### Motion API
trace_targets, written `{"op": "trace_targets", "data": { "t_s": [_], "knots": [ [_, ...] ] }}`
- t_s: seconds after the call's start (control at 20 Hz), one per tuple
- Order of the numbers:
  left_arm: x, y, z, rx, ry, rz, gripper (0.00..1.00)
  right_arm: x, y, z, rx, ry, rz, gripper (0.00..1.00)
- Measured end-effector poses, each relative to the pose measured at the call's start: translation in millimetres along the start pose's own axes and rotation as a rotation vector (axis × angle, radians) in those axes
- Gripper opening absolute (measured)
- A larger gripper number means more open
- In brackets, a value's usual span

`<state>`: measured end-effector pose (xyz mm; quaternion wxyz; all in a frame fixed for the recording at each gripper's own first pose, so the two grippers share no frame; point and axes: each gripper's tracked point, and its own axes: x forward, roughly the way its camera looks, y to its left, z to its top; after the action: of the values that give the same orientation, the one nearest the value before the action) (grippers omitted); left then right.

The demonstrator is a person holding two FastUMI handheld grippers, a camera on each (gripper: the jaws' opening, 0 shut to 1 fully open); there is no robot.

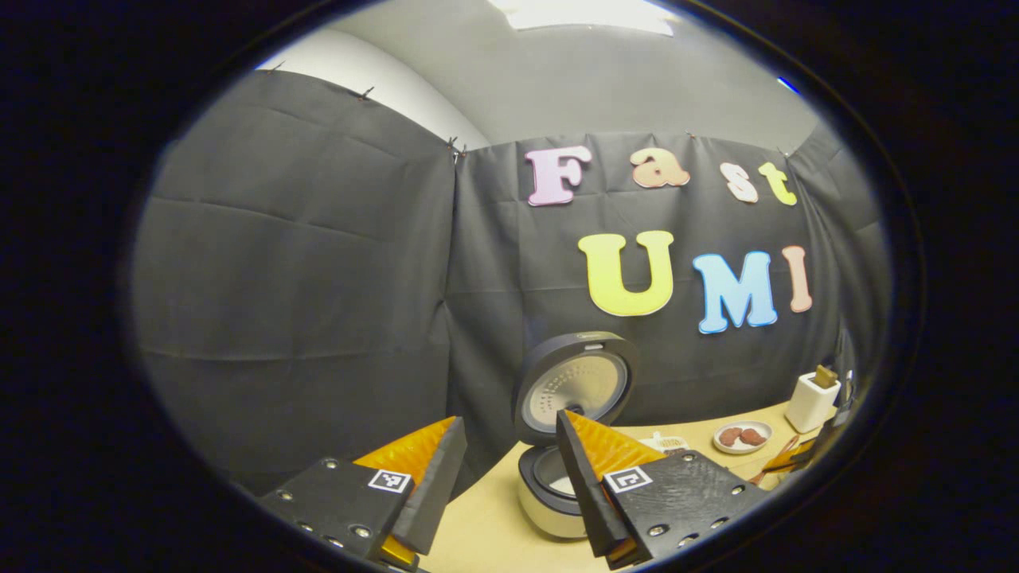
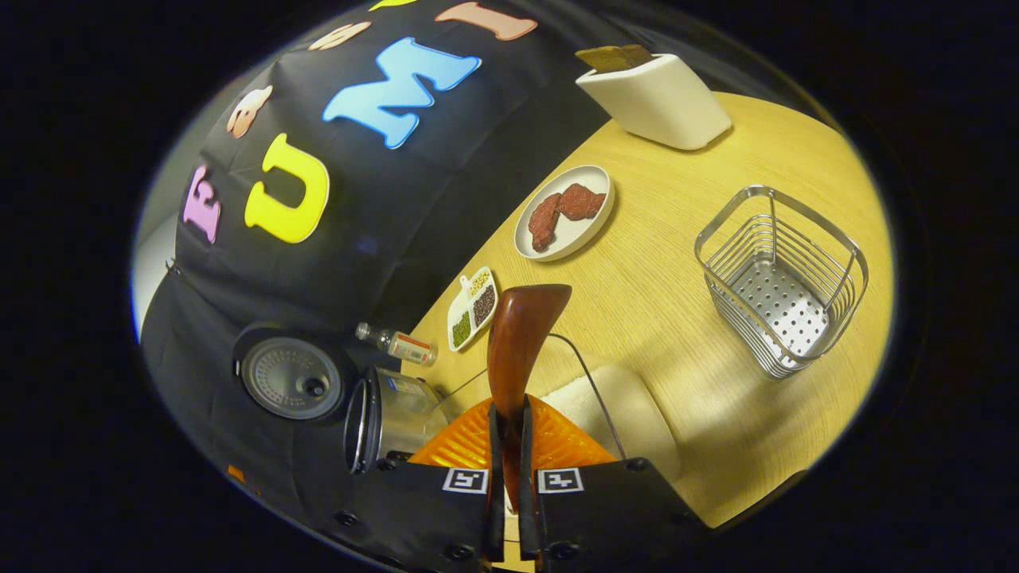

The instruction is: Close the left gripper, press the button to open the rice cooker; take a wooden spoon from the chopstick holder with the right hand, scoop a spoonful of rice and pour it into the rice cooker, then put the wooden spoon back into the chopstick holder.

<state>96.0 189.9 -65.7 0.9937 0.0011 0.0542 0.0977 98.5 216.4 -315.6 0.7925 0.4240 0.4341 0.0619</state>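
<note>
In the left gripper view the left gripper (image 1: 505, 469) hangs above the table's (image 1: 486, 525) left end with its fingers spread wide and nothing between them; beyond them the rice cooker (image 1: 549, 493) stands near the table's back edge by the black cloth wall, its lid (image 1: 575, 386) tipped up and back, the pot open. Farther along the back edge sit a small plate (image 1: 742, 437) with two dark red pieces and, at the far right corner, a white holder (image 1: 810, 402). In the right gripper view the right gripper (image 2: 509, 454) has its fingers pressed together on the handle of the wooden spoon (image 2: 517, 350), whose bowl points away over the table; a glass bowl of rice (image 2: 613, 406) lies just under and right of the spoon; a wire basket (image 2: 784, 278) stands toward the table's right side, well apart from the spoon; a divided dish (image 2: 473, 308) and a small bottle (image 2: 398, 344) lie by the back edge, near the cooker.
</note>
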Motion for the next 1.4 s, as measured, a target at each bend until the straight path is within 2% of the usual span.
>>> {"op": "trace_targets", "data": {
  "t_s": [0.1,0.3,0.35,0.5,0.55,0.6,0.65,0.95,1.15,1.4],
  "knots": [
    [1,2,0,-0.001,-0.002,0.003,0.74,-1,8,9,0.057,-0.008,0.026,0.05],
    [2,3,-5,-0.013,0.006,0.008,0.74,-4,31,23,0.119,-0.010,0.076,0.12],
    [2,4,-5,-0.015,0.005,0.008,0.74,-3,39,26,0.127,-0.012,0.090,0.08],
    [3,9,-7,-0.020,0.005,0.016,0.74,0,64,29,0.140,-0.006,0.130,0.08],
    [4,11,-7,-0.023,0.006,0.019,0.74,2,75,29,0.144,0.004,0.147,0.05],
    [5,14,-7,-0.026,0.006,0.024,0.74,2,86,30,0.147,0.007,0.168,0.08],
    [3,16,-8,-0.028,0.006,0.027,0.74,2,98,31,0.146,0.009,0.189,0.05],
    [-2,33,-12,-0.020,0.011,0.056,0.74,12,177,22,0.074,0.015,0.307,0.08],
    [-1,43,-14,-0.016,0.016,0.092,0.73,29,216,7,0.012,0.033,0.338,0.08],
    [-17,85,-19,-0.013,0.027,0.154,0.73,53,248,-20,-0.036,0.062,0.361,0.08]
  ]
}}
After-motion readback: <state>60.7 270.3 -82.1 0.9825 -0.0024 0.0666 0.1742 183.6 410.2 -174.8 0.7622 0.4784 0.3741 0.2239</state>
